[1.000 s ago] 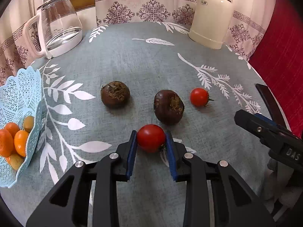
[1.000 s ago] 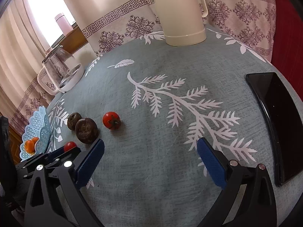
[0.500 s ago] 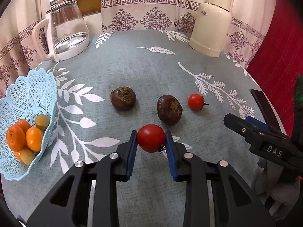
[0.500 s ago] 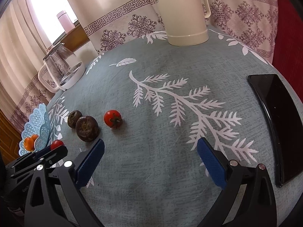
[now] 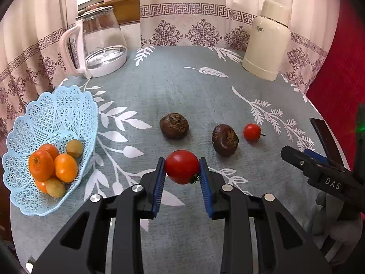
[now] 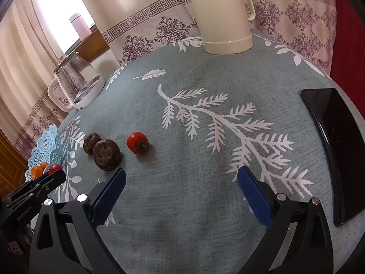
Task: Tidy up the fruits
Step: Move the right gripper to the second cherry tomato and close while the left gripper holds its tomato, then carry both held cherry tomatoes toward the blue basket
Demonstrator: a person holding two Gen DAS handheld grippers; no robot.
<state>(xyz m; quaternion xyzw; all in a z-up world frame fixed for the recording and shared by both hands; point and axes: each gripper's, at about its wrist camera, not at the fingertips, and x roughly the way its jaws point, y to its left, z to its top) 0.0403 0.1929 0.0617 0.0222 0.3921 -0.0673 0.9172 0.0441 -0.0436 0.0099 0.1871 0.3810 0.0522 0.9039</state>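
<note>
Left wrist view: the left gripper [image 5: 182, 174] pinches a tomato [image 5: 181, 166] between its blue pads above the table [image 5: 182, 91], with the basket [image 5: 57, 123] of oranges [image 5: 52, 165] off to its left and two brown fruits [image 5: 174, 125] plus a small tomato [image 5: 251, 132] ahead. Right wrist view: the right gripper [image 6: 181, 186] hangs spread and empty over the cloth, the small tomato [image 6: 137, 142] ahead to its left, a phone [image 6: 337, 148] to its right.

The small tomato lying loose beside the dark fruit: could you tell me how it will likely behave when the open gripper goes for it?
The small tomato is round, so a nudge would probably roll it across the tablecloth. Its glossy skin looks slippery and easily bruised, so the right gripper, now wide open, should probably close gently.
</note>
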